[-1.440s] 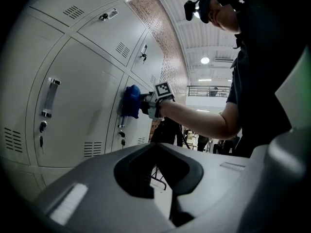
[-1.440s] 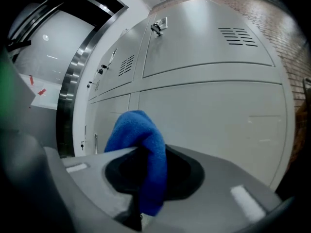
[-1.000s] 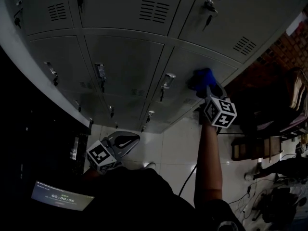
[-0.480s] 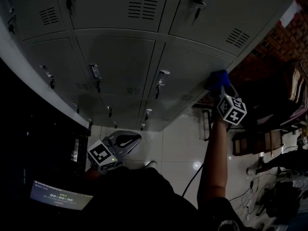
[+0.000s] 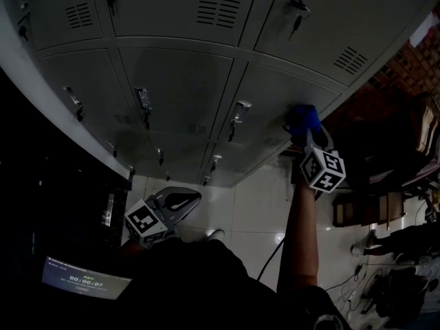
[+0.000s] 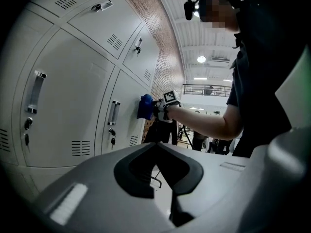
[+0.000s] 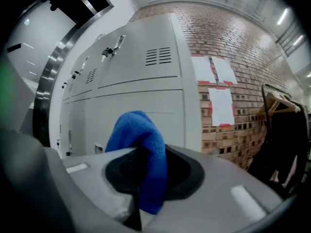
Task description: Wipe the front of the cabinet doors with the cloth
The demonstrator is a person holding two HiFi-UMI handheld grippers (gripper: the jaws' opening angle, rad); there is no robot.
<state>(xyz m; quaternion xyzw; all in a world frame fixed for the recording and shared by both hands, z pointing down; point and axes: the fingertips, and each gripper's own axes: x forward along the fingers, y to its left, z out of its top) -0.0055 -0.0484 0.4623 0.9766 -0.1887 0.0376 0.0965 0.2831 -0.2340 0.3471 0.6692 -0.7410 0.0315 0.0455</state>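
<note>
A bank of grey metal cabinet doors (image 5: 179,91) with handles and vent slots fills the head view. My right gripper (image 5: 304,130) is shut on a blue cloth (image 5: 301,119), which is pressed against the right-hand door near its right edge. The right gripper view shows the blue cloth (image 7: 141,154) bunched between the jaws, in front of the grey door (image 7: 141,101). My left gripper (image 5: 180,201) hangs low by the person's body, shut and holding nothing. From the left gripper view, the cloth (image 6: 145,107) and the outstretched arm (image 6: 204,120) show against the doors.
Door handles (image 5: 238,112) and keys stick out from the doors. A brick wall (image 7: 228,81) with paper sheets stands right of the cabinet. Furniture (image 5: 357,208) and cables lie on the tiled floor at the right. A small screen (image 5: 84,278) glows at lower left.
The right gripper with the cloth slid right to the door's edge, then came back a little left. The left gripper has stayed put.
</note>
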